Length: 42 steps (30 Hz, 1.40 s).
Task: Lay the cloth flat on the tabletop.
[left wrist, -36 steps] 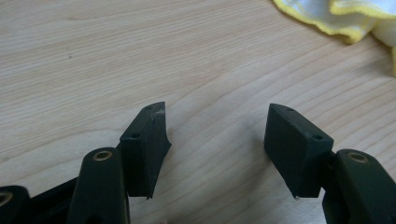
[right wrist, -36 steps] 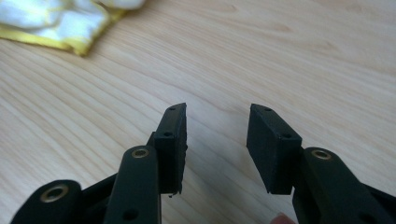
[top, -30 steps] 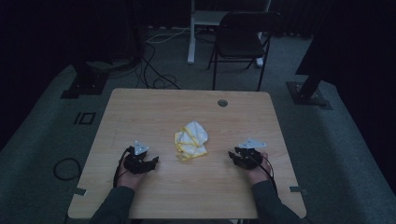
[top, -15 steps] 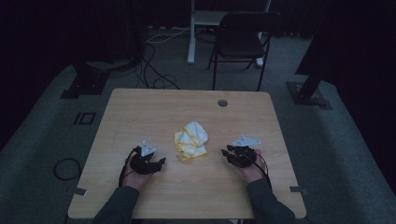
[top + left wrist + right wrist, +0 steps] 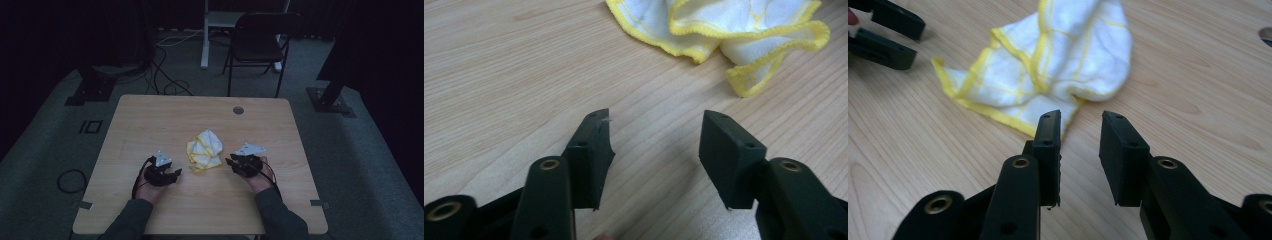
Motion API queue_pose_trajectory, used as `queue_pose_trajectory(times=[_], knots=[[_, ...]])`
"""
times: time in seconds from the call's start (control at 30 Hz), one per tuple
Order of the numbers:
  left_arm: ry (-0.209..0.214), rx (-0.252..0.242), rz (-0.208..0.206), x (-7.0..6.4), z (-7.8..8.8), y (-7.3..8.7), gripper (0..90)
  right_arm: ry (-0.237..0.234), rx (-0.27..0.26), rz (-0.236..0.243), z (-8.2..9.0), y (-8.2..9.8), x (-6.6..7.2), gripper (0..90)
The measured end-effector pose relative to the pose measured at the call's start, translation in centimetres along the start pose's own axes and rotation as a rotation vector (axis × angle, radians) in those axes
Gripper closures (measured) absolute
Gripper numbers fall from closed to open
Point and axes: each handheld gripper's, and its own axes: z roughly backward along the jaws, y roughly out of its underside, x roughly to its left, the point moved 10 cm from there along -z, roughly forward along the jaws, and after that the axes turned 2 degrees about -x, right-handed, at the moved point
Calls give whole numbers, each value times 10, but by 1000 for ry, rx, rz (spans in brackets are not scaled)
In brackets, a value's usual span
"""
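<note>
left to right in the high view: the left gripper (image 5: 172, 175) is resting low over the desk (image 5: 150, 120) at about eight o'clock from the crumpled cloth (image 5: 205, 149), held in the person's left hand (image 5: 145, 184) and pointing toward the cloth's near-left corner. its jaws are standing apart with only bare wood between them; they have just been closing a little, gripping nothing. in the left gripper view the cloth's yellow hem (image 5: 744, 82) is lying ahead at one o'clock, near the jaws yet apart from them, which suggests the gripper is being lined up on that hem for a corner pick.

the cloth, white with yellow edging and stitched lines, is sitting bunched near the middle of the desk, between the two grippers, folded over itself so that its corners are tucked and uneven; a two-sided approach probably suits spreading or folding it.

the right gripper (image 5: 231, 164) is hovering at four o'clock from the cloth, carried by the right hand (image 5: 257, 179). its jaws have also just been narrowing, still parted and empty. in the right gripper view the left one of them is standing just in front of the cloth's near hem (image 5: 998, 116), seemingly aimed to pinch that edge. the left gripper's jaws (image 5: 885, 35) are showing there at ten o'clock, beyond the cloth.
</note>
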Motion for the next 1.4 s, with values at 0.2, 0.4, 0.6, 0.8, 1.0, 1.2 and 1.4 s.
queue_pose_trajectory(times=[0.2, 0.4, 0.6, 0.8, 1.0, 1.2, 1.4], knots=[[0, 4, 4, 1, -6, -3, 522, -18, 1, 2, -10, -6, 9, 717], [-8, 1, -3, 3, -15, -9, 552, -36, 7, 15, -20, -11, 17, 718], [-1, -4, -14, -1, -24, -16, 547, -63, -1, 26, -23, -17, 31, 697], [9, -5, -27, -7, -30, -21, 541, -108, -1, 54, -27, -19, 49, 657], [12, -7, -29, -6, -31, -25, 538, -149, 8, 73, -32, -17, 64, 626], [13, -12, -27, -5, -30, -27, 535, -178, 21, 88, -39, -17, 74, 548], [16, -12, -25, -6, -30, -28, 518, -123, 82, 105, -50, -11, 71, 672]])
